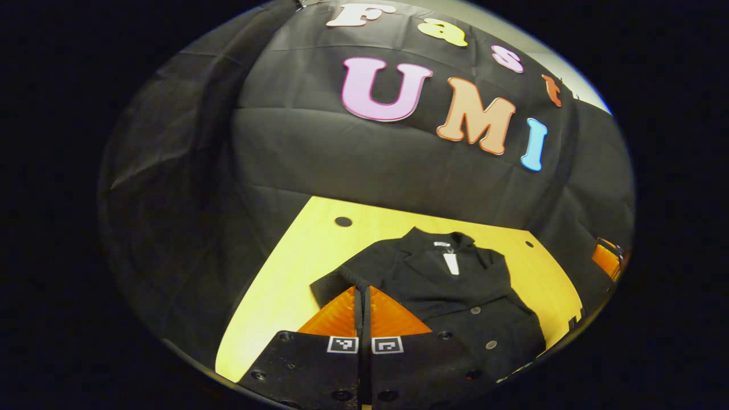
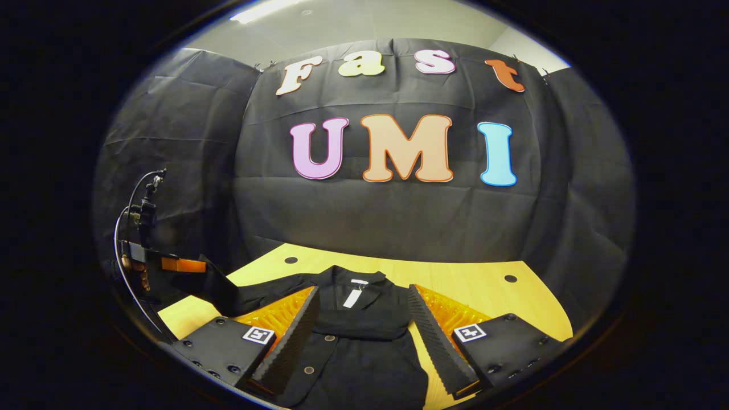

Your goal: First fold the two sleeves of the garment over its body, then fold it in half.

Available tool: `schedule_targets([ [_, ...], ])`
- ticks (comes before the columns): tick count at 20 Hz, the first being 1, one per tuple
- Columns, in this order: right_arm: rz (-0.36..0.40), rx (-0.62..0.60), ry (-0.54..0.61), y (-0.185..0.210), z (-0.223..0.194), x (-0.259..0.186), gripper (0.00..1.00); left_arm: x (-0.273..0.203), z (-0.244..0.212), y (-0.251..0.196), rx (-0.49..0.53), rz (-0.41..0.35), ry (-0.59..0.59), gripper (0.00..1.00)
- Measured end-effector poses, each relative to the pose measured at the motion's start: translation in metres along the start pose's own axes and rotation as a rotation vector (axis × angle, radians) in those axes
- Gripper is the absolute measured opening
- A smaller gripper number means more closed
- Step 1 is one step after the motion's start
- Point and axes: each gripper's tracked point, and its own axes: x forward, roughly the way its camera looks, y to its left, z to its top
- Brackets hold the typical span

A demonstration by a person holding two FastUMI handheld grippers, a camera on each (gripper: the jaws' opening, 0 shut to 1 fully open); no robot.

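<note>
Jacket (image 2: 353, 336): black, flat on yellow table (image 2: 484, 290), collar toward wall. R gripper (image 2: 359, 336): fingers wide apart, hovering over jacket front. L gripper (image 1: 363, 302): fingers together, pinching sleeve (image 1: 342, 279) end, lifted at jacket's side. Jacket hem cut off at view edge.

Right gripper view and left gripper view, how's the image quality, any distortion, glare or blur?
Right gripper view: fisheye bends the yellow wooden table edge, a ceiling light glares at top, and the black buttoned jacket loses detail in the dark. Left gripper view: tilted and equally warped, sharp on the jacket's white label, with the closed left gripper close and slightly soft.
</note>
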Motion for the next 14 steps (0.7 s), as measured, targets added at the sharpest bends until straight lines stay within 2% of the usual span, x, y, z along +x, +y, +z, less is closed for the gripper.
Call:
schedule_targets([
  [5,-0.045,0.046,-0.004,-0.055,-0.003,-0.011,0.98,0.031,0.01,-0.067,0.034,-0.063,0.017,0.0],
  [14,-0.129,0.111,0.004,-0.146,-0.021,-0.032,0.98,0.096,-0.002,-0.196,0.143,-0.193,0.085,0.0],
])
